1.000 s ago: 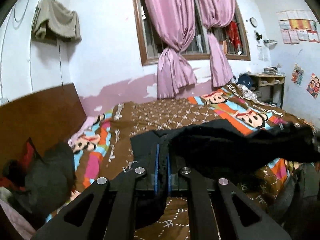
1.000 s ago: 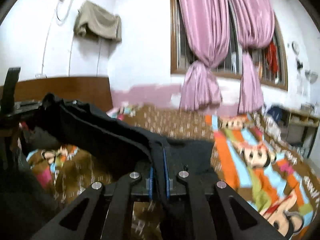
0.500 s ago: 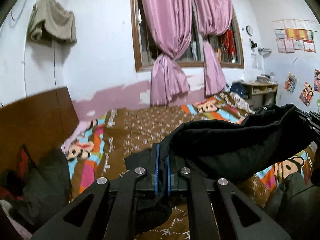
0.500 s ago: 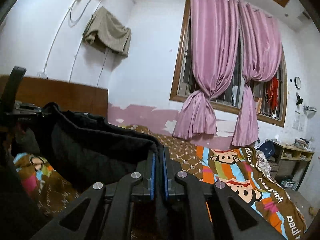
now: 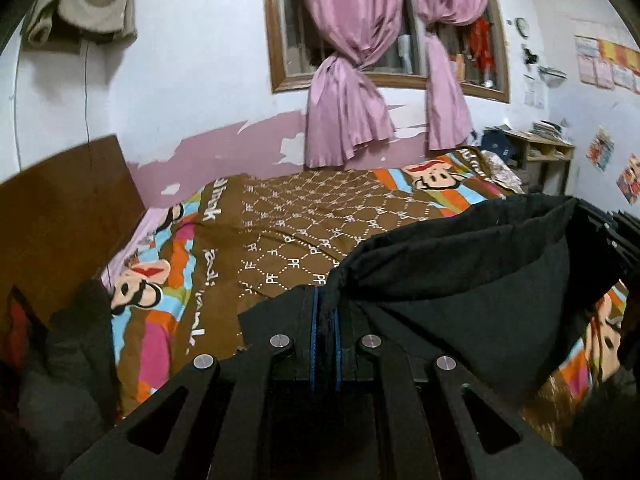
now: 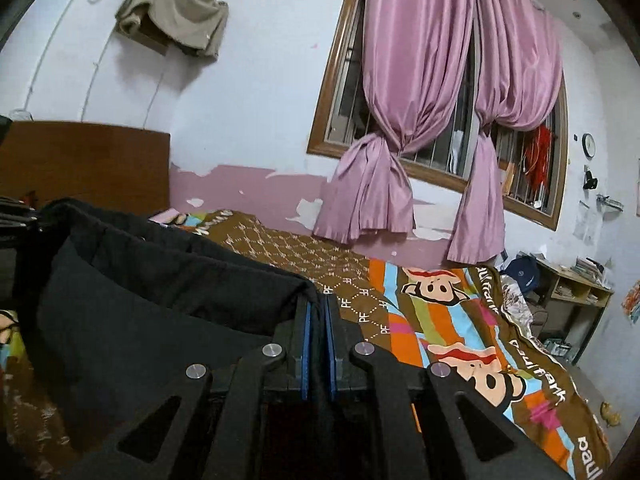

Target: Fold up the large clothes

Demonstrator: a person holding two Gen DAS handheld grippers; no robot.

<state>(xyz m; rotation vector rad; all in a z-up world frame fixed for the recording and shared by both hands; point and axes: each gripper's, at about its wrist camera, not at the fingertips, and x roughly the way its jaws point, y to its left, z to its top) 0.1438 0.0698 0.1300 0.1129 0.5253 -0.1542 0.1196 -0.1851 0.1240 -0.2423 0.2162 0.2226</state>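
Note:
A large black garment [image 5: 460,292] hangs stretched between my two grippers above the bed. My left gripper [image 5: 325,300] is shut on one end of its upper edge. My right gripper [image 6: 317,308] is shut on the other end, and the cloth [image 6: 140,312] sags away to the left in that view. The right gripper shows at the far right edge of the left wrist view [image 5: 616,232]. The lower part of the garment is hidden behind the gripper bodies.
The bed has a brown and striped cartoon-print cover [image 5: 280,224] and a wooden headboard [image 5: 60,208] on the left. Dark clothes [image 5: 60,360] lie piled by the headboard. A window with pink curtains [image 6: 400,120] is behind, and a small shelf desk [image 6: 572,292] stands at right.
Both grippers have lifted the black garment up off the bed and spread it between them. The views have tilted downward since half a second ago.

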